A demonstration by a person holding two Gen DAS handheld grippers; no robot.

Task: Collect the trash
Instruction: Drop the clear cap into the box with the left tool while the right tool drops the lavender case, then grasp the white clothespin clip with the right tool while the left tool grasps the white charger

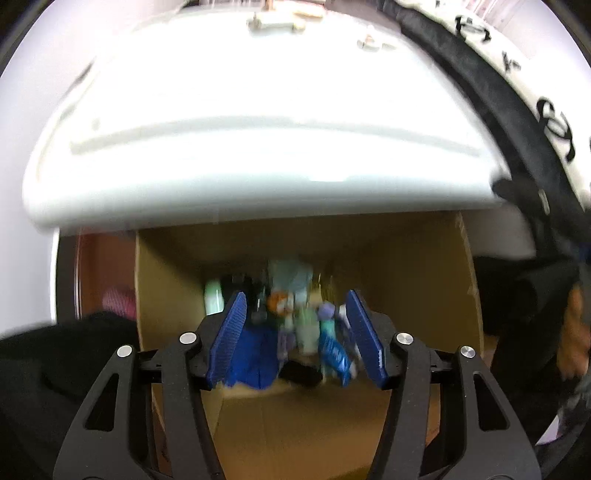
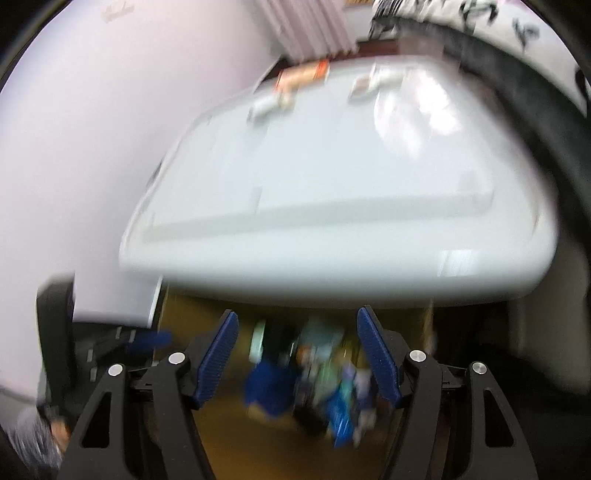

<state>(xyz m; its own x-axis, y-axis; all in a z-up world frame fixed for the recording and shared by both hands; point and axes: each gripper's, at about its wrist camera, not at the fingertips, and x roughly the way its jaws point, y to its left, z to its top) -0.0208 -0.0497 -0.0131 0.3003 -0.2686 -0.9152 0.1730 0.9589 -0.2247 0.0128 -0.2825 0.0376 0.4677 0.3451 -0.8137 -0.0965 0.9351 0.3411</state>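
Observation:
Both views look down into a brown cardboard box (image 1: 406,280) standing on the floor under the near edge of a white table (image 1: 258,155). In the box lies a blurred heap of trash (image 1: 306,328): blue wrappers, a pale green bottle, an orange scrap and dark pieces. My left gripper (image 1: 295,295) hangs above the box, open, with nothing between its blue pads. My right gripper (image 2: 297,312) hovers over the same box (image 2: 236,443) and heap (image 2: 321,373), also open and empty. The left gripper's blue pad (image 2: 149,339) shows at the left of the right wrist view.
Small wrappers (image 2: 303,75) and scraps (image 1: 275,21) lie on the table's far side (image 2: 332,177). A black-and-white patterned fabric (image 1: 546,110) curves along the right. A hand (image 1: 576,332) in a dark sleeve is at the right edge. Something pink (image 1: 118,301) sits left of the box.

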